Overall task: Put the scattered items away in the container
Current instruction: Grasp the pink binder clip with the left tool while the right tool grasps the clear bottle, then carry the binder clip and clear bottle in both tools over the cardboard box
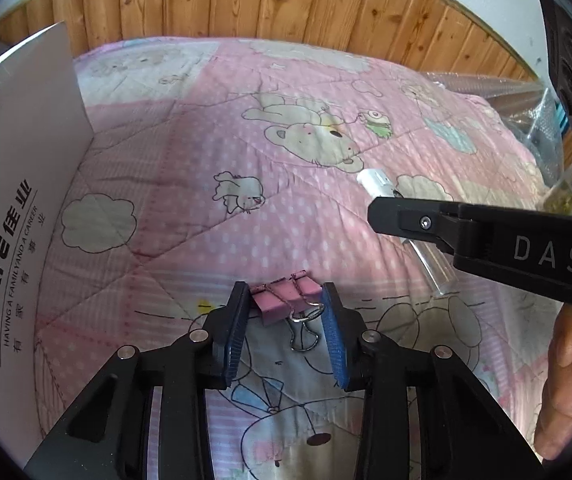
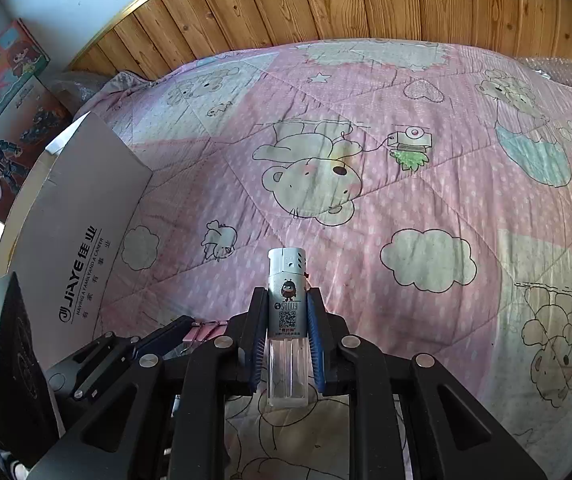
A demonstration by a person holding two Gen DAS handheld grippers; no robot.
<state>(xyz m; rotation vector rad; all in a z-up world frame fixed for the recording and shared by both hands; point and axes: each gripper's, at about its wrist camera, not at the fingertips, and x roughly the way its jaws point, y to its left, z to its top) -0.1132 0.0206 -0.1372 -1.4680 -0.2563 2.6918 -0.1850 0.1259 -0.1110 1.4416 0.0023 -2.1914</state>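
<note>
pink clip (image 1: 286, 294): a binder clip between the blue pads of the left gripper (image 1: 286, 300), low over the pink blanket (image 1: 189, 208); both pads seem to touch its sides, so the claw is half closed on it; its wire loops hang toward the camera
lighter (image 2: 287, 308): white top, clear bottom, held tight between the pads of the right gripper (image 2: 287, 320); claw narrow, squeezing its sides
box (image 1: 13, 184): white card box with black letters, at the left edge of the blanket; only its outer wall shows, so i cannot tell what is in it
hidden bits: from the left camera the lighter's middle is behind the right gripper's black finger; from the right camera the clip is mostly hidden by the left gripper
hand (image 1: 570, 376): part of a hand at the right edge, cut off
toy box (image 2: 1, 120): colourful, far left, beyond the blanket
</note>
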